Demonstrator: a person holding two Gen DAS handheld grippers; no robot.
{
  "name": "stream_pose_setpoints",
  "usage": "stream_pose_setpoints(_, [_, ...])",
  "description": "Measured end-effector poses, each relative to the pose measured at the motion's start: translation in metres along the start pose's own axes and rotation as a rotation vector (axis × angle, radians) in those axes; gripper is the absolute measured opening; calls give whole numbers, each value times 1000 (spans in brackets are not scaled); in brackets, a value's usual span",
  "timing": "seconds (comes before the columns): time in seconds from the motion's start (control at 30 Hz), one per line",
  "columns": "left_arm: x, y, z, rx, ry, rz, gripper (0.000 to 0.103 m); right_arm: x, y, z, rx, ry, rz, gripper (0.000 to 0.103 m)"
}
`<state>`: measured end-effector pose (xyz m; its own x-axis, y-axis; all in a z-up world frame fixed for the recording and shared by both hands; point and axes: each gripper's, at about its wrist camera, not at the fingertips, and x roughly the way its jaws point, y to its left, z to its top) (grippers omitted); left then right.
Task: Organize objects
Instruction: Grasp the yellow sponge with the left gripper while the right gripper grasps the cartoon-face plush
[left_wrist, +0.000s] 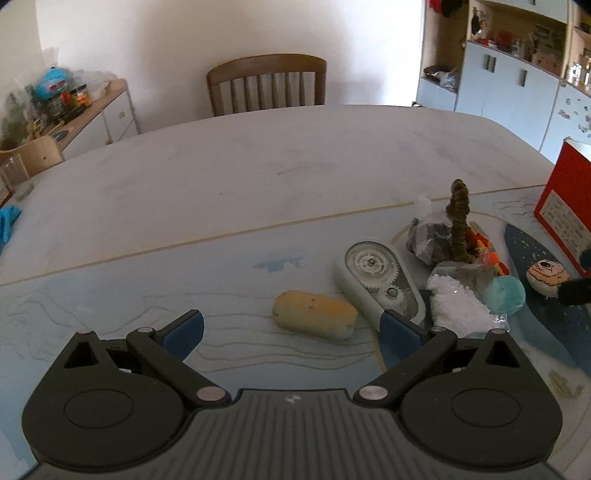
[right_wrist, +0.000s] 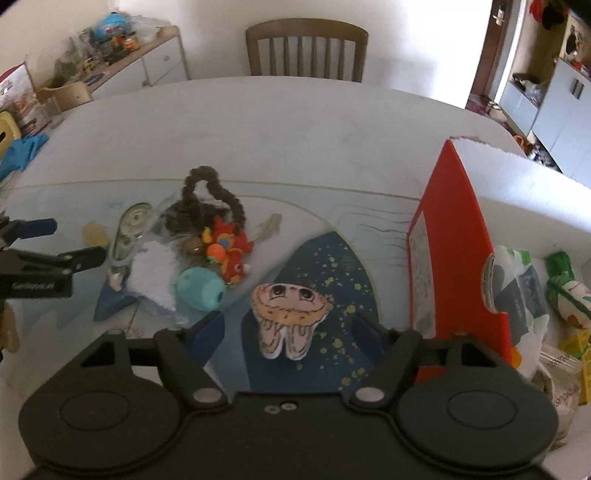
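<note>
My left gripper (left_wrist: 291, 328) is open low over the pale blue placemat (left_wrist: 147, 306), and a yellow sponge-like block (left_wrist: 314, 319) lies just ahead between its fingers, untouched. To its right sit a grey correction-tape dispenser (left_wrist: 380, 282), a bag of white beads (left_wrist: 458, 302), a teal egg-shaped piece (left_wrist: 504, 295) and a brown pipe cleaner (left_wrist: 458, 218). My right gripper (right_wrist: 290, 330) is open around a drawn paper cutout (right_wrist: 290, 314) on the dark blue patch; the pads do not touch it. The left gripper (right_wrist: 68, 242) shows at the left edge of the right wrist view.
A red box (right_wrist: 454, 240) stands upright right of the cutout, against a white box (right_wrist: 535, 192) that holds several packets. A red plush toy (right_wrist: 232, 251) lies in the pile. A wooden chair (left_wrist: 266, 85) stands behind the table; a blue cloth (right_wrist: 22, 151) lies far left.
</note>
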<state>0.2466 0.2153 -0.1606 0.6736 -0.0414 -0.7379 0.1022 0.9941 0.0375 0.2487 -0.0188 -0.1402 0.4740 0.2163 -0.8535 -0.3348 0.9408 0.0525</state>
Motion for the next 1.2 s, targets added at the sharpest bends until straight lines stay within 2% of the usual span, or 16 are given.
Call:
stream_pose_setpoints(0.07, [2,-1,0,2,-5,-10,101,6,-3,1,12,10,-2,71])
stream_pose_setpoints(0.17, [4,0,1,-3,0,-31,93,14,-5,1,24,25,-3,67])
stream_pose_setpoints(0.2, [4,0,1,-4,3,-31,89,16,-6,2,29,29,-2,66])
stream_pose_setpoints(0.3, [9,4,0,-18,18,-39,67,21,-8,2,42,41,5,59])
stream_pose_setpoints(0.37, [9,4,-1,-16,13,-47,63,23,-8,2,48,48,12,54])
stream_pose_setpoints(0.43, [8,1,-1,-3,10,-60,53,24,-8,2,49,51,15,49])
stream_pose_setpoints(0.47, [8,0,-2,4,9,-63,52,24,-7,2,48,51,17,45])
stream_pose_setpoints(0.57, [7,-3,-3,11,8,-53,51,26,-6,1,43,53,20,36])
stream_pose_setpoints(0.73, [6,-2,-3,12,11,-49,51,22,-7,-1,43,41,29,31])
stream_pose_setpoints(1.2, [-36,-11,8,-8,-7,-54,51,-28,-11,-8,85,-46,74,31])
